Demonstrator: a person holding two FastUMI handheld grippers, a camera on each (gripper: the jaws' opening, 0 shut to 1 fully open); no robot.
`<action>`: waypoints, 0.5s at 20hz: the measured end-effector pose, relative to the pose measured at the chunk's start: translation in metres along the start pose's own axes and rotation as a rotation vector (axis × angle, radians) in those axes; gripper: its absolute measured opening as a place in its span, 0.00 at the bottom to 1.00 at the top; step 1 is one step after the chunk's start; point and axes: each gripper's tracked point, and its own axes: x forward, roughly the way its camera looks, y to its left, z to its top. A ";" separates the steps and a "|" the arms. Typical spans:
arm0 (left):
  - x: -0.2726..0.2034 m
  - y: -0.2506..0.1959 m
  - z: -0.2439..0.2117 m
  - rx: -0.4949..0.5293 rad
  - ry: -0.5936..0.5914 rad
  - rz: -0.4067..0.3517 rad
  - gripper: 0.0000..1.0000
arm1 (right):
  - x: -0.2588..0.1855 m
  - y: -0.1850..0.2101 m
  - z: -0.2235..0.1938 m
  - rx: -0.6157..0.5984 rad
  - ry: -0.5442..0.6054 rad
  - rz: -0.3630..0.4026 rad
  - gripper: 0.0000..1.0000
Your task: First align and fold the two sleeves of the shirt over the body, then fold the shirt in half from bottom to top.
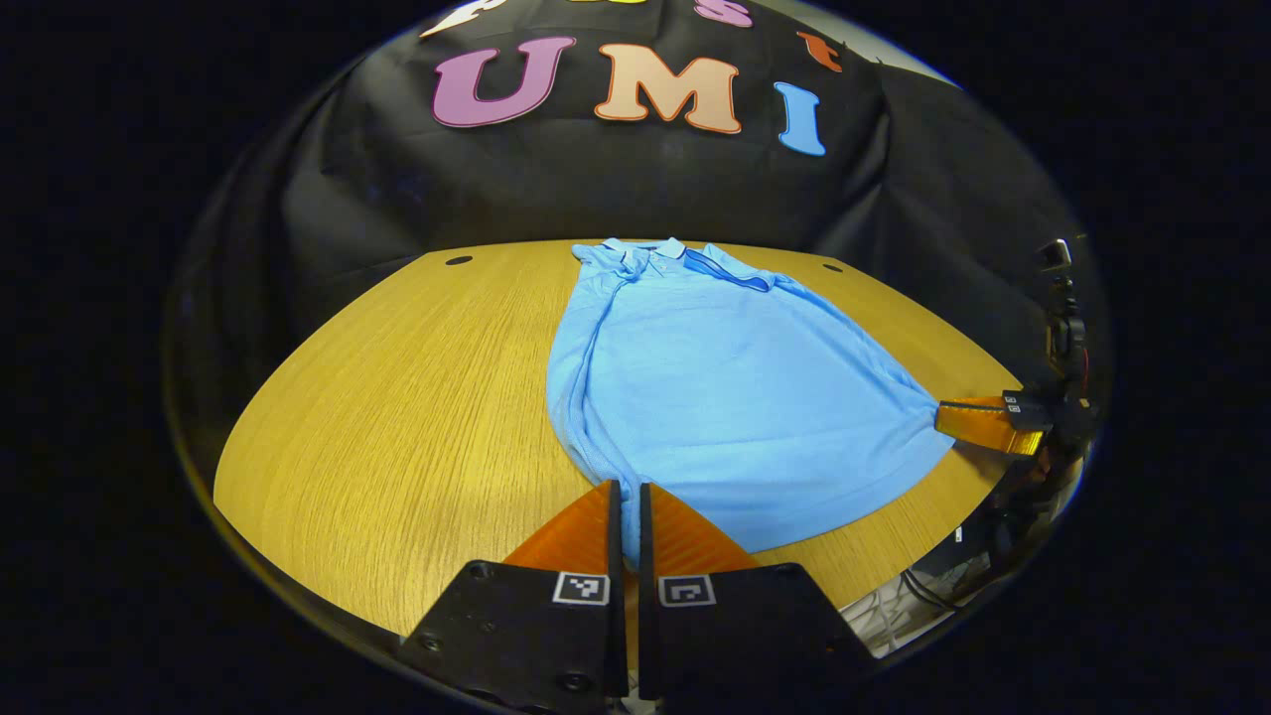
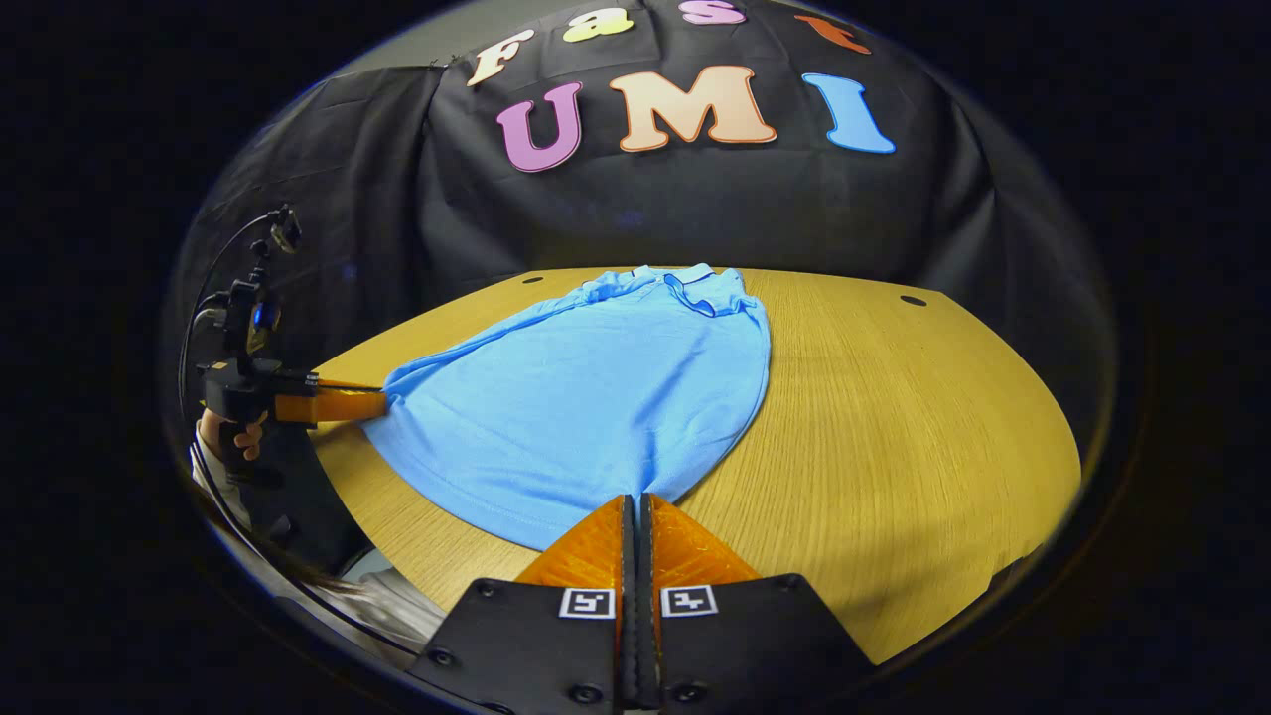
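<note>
Left gripper view: left gripper (image 1: 630,497) has its fingers nearly together with a strip of the shirt (image 1: 715,387) hem pinched between them, at the bottom corner nearest this camera. The shirt runs away from the fingertips across the wooden table (image 1: 397,397), collar (image 1: 645,253) at the far end near the booth wall. Off to the right of these fingers, well apart, the right gripper (image 1: 943,417) grips the other bottom corner; the fabric is pulled to a point there. Sleeves look already folded in, judging by the narrow outline. So the step is the bottom-to-top fold.

Right gripper view: right gripper (image 2: 635,506) has its fingers closed down on the hem edge right at the tips. The shirt spreads ahead and to the left of them. The left gripper (image 2: 377,402) sits far left, held by a hand (image 2: 233,437), clamped on the opposite corner.

Advice for the fold:
- Lift both corners together, same height, so the hem stays straight.
- Keep light tension between the two grippers, no sag in the middle.
- Carry forward toward the collar, lay the hem just short of it.
- Release only once the fabric lies flat.
- Risk: uneven travel skews the fold line.
</note>
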 end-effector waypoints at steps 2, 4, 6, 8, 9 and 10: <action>0.001 0.000 0.000 -0.023 -0.001 -0.007 0.00 | 0.000 0.000 0.000 0.017 0.000 0.000 0.02; 0.000 0.000 0.001 -0.023 -0.006 -0.015 0.00 | -0.001 0.000 0.001 0.018 -0.003 -0.007 0.02; 0.000 -0.001 0.003 -0.031 -0.015 -0.024 0.00 | -0.001 -0.001 0.004 0.026 -0.008 -0.014 0.02; 0.000 -0.003 0.008 -0.045 -0.024 -0.038 0.00 | 0.000 0.000 0.014 0.045 -0.037 -0.011 0.02; -0.001 -0.003 0.012 -0.052 -0.033 -0.043 0.00 | 0.000 0.001 0.021 0.050 -0.049 -0.007 0.02; -0.001 -0.005 0.021 -0.058 -0.053 -0.051 0.00 | 0.001 0.000 0.027 0.053 -0.064 -0.008 0.02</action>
